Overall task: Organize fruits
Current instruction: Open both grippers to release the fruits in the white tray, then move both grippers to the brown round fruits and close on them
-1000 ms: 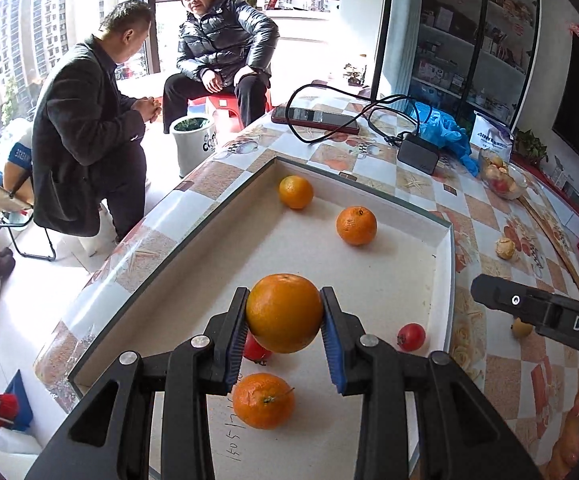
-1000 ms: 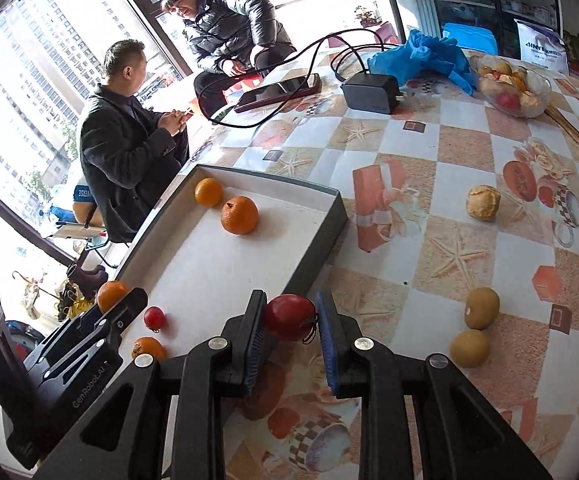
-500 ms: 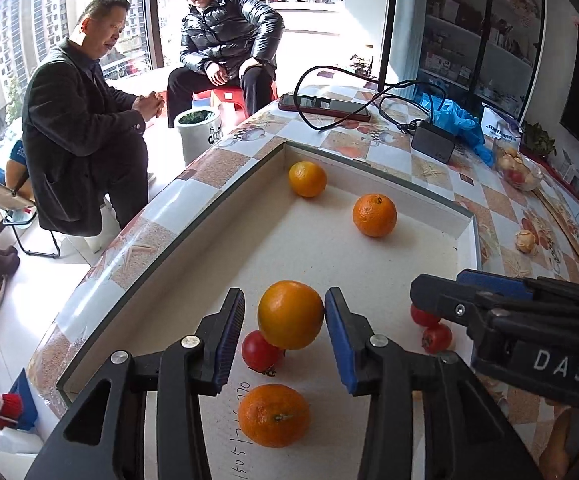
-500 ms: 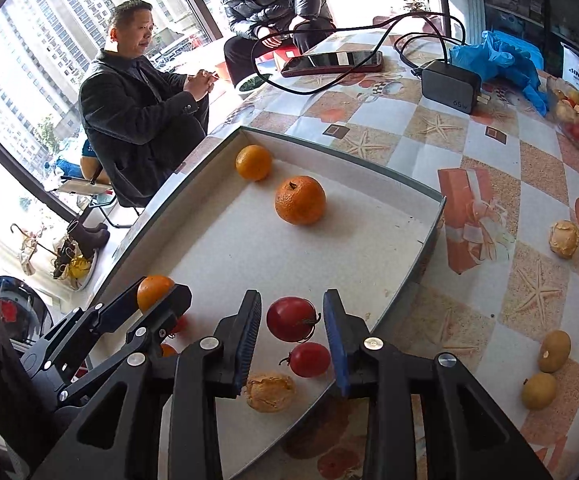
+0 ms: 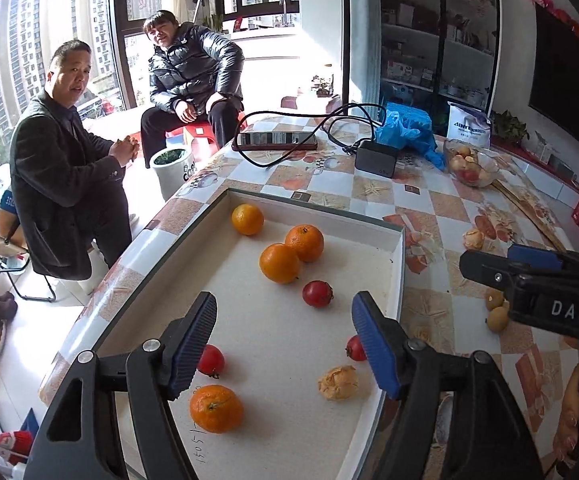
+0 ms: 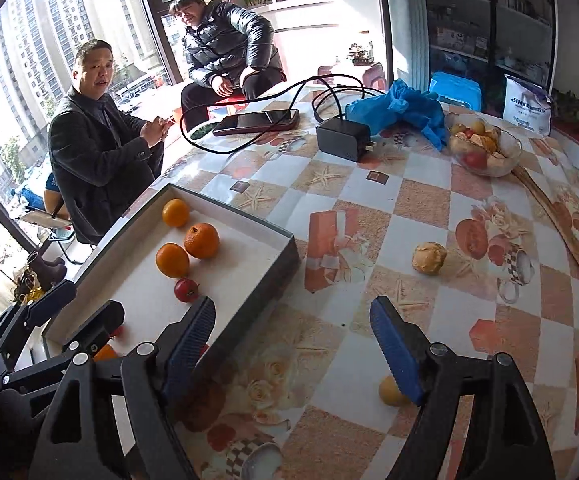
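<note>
Over the shallow white tray (image 5: 396,264) your left gripper (image 5: 285,346) hangs with its jaws opening and nothing between the blue pads. Inside the tray, three oranges (image 5: 280,263) bunch toward the far corner, a tomato (image 5: 317,293) sits just on the near side of them, and closer to you lie another orange (image 5: 216,408), two more tomatoes (image 5: 211,360) and a pale wrinkled fruit (image 5: 338,383). Your right gripper (image 6: 291,338) is off the tray's right edge, over the patterned tablecloth (image 6: 421,200), jaws also opening and empty. Out past that same edge, a wrinkled fruit (image 6: 429,258) and a small yellow one (image 6: 391,391) sit on the cloth; a glass bowl of fruit (image 6: 485,151) is well beyond the tray.
</note>
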`<state>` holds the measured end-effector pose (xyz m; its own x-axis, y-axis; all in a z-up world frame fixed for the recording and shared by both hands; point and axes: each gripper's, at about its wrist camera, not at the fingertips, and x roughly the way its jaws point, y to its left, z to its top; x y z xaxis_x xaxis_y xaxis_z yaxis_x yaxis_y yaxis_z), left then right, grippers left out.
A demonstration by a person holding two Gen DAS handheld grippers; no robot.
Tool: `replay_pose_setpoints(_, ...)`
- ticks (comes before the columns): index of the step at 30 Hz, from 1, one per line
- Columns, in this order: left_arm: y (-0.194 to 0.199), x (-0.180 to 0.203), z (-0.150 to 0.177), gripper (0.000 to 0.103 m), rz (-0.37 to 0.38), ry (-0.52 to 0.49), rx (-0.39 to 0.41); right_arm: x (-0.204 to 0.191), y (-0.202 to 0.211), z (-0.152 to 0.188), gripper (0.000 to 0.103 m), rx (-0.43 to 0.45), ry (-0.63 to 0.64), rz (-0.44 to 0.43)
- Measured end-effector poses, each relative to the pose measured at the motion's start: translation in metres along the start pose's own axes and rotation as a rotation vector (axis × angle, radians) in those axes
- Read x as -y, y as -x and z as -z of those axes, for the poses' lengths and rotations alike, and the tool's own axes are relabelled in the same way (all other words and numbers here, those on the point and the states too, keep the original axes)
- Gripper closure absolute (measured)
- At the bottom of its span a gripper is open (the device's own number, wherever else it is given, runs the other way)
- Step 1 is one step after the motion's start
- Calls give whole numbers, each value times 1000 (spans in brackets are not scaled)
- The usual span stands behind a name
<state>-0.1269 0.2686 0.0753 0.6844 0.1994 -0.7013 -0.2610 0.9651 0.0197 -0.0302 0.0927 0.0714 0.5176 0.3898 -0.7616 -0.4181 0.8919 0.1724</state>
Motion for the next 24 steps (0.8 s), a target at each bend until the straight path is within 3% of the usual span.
replay_pose_setpoints(4, 7, 38, 1, 28, 70, -71, -5, 66, 0, 12, 22, -37, -128, 97)
replay_pose_setpoints(8, -1, 82, 8, 26, 149, -141, -55, 127, 3, 44, 22, -77, -212, 228)
replay_pose_setpoints(10, -10, 106, 13, 26, 163, -177, -81, 151, 6, 64, 22, -94, -244, 252)
replay_pose_setpoints(11, -14, 116, 15, 26, 167, -191, -93, 156, 12, 71, 6, -66, -233, 286)
replay_pose_setpoints(12, -19, 127, 18, 26, 172, -202, -104, 162, 17, 77, 0, -52, -230, 311)
replay_pose_setpoints(15, -34, 152, 21, 26, 189, -209, -132, 167, 25, 93, 0, -19, -212, 339)
replay_pose_setpoints(17, -43, 166, 21, 26, 184, -212, -144, 169, 30, 95, 0, 1, -227, 312)
replay_pose_setpoints(22, -66, 188, 20, 27, 155, -210, -175, 166, 23, 92, 0, -18, -200, 339)
replay_pose_setpoints(24, -74, 191, 20, 41, 148, -197, -196, 167, 23, 92, 0, -15, -201, 332)
